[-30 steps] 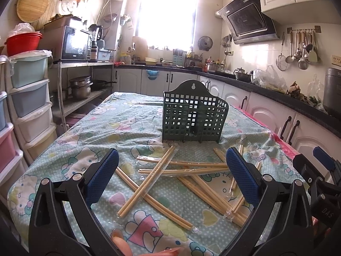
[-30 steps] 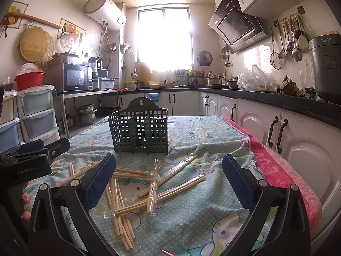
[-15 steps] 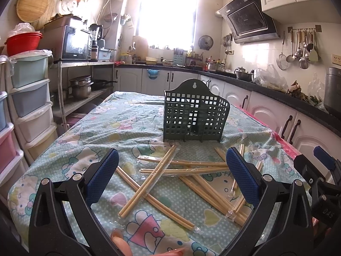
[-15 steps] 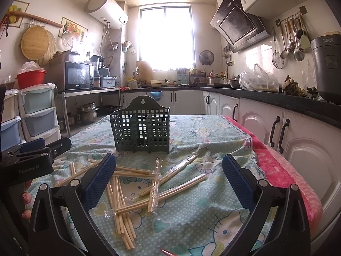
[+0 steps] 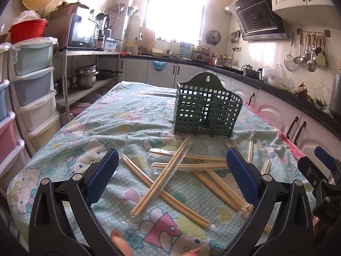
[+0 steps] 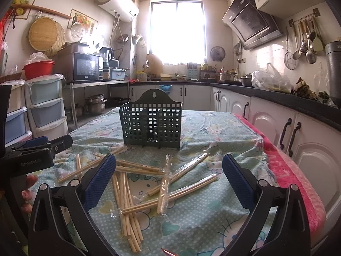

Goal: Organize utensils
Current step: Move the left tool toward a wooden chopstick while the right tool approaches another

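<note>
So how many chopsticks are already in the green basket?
None that I can see: the green basket looks empty. All the chopsticks lie scattered on the tablecloth, some in clear wrappers. The left gripper and right gripper are open, holding nothing. Everything is left to do.

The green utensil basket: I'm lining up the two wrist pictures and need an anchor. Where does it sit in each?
Left wrist: the green utensil basket stands upright right of centre, just beyond the scattered chopsticks.
Right wrist: the basket stands slightly left of centre, again behind the chopsticks.
Shared landmark: the bright window on the far wall, above the basket in both.
</note>
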A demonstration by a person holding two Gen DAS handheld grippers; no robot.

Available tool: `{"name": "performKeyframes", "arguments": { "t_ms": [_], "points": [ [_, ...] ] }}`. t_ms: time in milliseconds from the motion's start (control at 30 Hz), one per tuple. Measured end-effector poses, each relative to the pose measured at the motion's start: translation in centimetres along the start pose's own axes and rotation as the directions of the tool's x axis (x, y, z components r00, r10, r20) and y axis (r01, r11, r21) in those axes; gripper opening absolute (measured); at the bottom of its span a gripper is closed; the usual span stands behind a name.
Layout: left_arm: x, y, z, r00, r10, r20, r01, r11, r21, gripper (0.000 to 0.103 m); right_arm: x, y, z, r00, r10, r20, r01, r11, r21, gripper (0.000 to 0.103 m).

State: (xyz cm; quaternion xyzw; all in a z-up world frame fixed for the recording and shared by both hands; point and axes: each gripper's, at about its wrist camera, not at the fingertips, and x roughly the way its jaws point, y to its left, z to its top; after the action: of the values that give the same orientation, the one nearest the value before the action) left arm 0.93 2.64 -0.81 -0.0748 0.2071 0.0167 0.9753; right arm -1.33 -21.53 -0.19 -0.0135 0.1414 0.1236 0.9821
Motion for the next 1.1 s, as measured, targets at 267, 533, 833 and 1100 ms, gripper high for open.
{"name": "performKeyframes", "arguments": {
  "t_ms": [267, 533, 833, 1100],
  "points": [
    [0.8, 2.3, 0.1, 0.999, 0.009, -0.037, -0.01, 1.0, -0.03, 0.093, 1.5, 0.4, 0.3, 0.999, 0.038, -0.035, -0.039, 0.999, -0.024, 0.097],
    [1.9, 3.3, 1.1, 0.997, -0.033, -0.072, 0.031, 0.999, -0.022, 0.093, 3.2, 0.4, 0.9, 0.996, 0.064, -0.067, -0.067, 0.997, -0.038, 0.097],
    [4.3, 2.6, 2.9, 0.985, -0.106, -0.134, 0.108, 0.994, 0.009, 0.093, 6.6, -1.3, 2.5, 0.982, 0.109, -0.154, -0.106, 0.994, 0.027, 0.097],
    [7.5, 1.9, 4.2, 0.964, -0.157, -0.216, 0.164, 0.986, 0.018, 0.093, 9.9, -3.0, 3.5, 0.962, 0.114, -0.248, -0.103, 0.993, 0.059, 0.097]
  ]
}}
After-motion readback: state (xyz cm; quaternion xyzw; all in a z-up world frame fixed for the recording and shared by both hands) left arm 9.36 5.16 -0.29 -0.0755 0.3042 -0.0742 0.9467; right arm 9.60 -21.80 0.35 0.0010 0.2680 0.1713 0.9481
